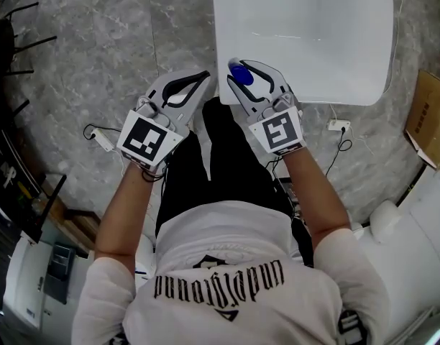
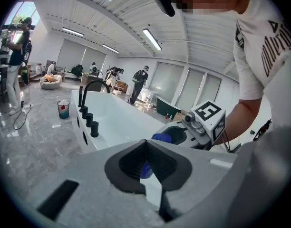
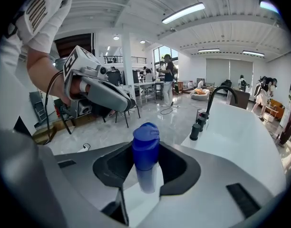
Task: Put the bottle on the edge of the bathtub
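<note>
The right gripper is pinching the bottle. Its two jaws press on the clear body just under the blue cap, and the bottle's long axis stands upright, crossing the line the gripper points along. The relation that counts is bottle to bathtub. From the head view the cap sits over the bathtub's near left corner. From the right gripper view the flat white rim runs ahead and to the right, toward the faucet. Whether the bottle's base is touching the rim yet cannot be told (the base is hidden below the jaws). The setting-down looks like it calls for a short lowering onto that corner, keeping the bottle plumb.

The left gripper is just beside the right one, off the bathtub's left side. Its jaws are pressed together on nothing, so the right hand is plainly the nearer one.
</note>
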The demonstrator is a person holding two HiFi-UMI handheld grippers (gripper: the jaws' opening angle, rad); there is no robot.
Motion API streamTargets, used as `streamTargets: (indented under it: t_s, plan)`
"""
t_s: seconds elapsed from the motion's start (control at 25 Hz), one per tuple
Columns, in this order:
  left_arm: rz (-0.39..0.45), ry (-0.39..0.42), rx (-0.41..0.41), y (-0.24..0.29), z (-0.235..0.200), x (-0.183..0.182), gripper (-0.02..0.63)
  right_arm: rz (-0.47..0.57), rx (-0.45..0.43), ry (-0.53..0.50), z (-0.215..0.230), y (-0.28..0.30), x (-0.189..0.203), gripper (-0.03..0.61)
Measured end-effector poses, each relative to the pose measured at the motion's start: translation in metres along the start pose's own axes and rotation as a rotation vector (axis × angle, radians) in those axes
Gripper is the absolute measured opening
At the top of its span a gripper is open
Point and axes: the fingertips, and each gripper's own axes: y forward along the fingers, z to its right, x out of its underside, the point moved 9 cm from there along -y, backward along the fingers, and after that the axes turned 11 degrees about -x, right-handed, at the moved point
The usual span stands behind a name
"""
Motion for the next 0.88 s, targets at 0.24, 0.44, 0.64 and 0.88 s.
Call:
streamTargets:
  t_s: [0.24,0.44,0.64,0.88]
  plan:
    - [-0.021,-0.005,0.009,0.011,-0.008,0.015,0.015,-0.046,0.002,-0.019,0.009,0.016,0.015,0.158]
    - [-0.041,-0.017,0.011,0.021,-0.014,0.023,0.015,-0.068,0.001,-0.030,0.018,0.027,0.022,0.158]
    - [-0.051,-0.026,0.016,0.023,-0.017,0.028,0.015,-0.102,0.002,-0.046,0.022,0.037,0.030,0.158]
    - [-0.064,-0.032,0.019,0.024,-0.014,0.034,0.015,-0.124,0.006,-0.048,0.023,0.042,0.040,0.158]
